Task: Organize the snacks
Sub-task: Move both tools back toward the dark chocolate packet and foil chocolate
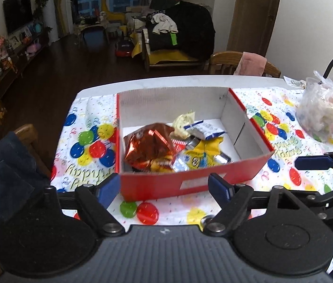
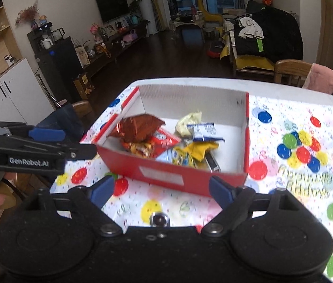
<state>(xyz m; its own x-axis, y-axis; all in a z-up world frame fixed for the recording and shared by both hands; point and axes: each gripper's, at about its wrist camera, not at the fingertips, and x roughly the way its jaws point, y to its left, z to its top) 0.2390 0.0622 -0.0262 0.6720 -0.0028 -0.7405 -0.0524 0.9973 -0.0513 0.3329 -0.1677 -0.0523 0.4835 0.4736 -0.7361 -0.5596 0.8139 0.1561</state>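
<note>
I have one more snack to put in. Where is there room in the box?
The box is bare along its far wall and in the right corner. The near left is crowded: the red bag and yellow packets are heaped there. Outside, the tablecloth right of the box is bare.

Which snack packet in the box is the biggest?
The shiny reddish-brown foil bag at the box's left side; the white-blue packet and yellow packet beside it are smaller.

Indoor lighting is dim and warm; the far room falls dark. The white surface (image 1: 157, 81) looks bright and slightly washed out. Fisheye bending curves every edge, and motion blur softens the snack packets (image 2: 166, 146).
</note>
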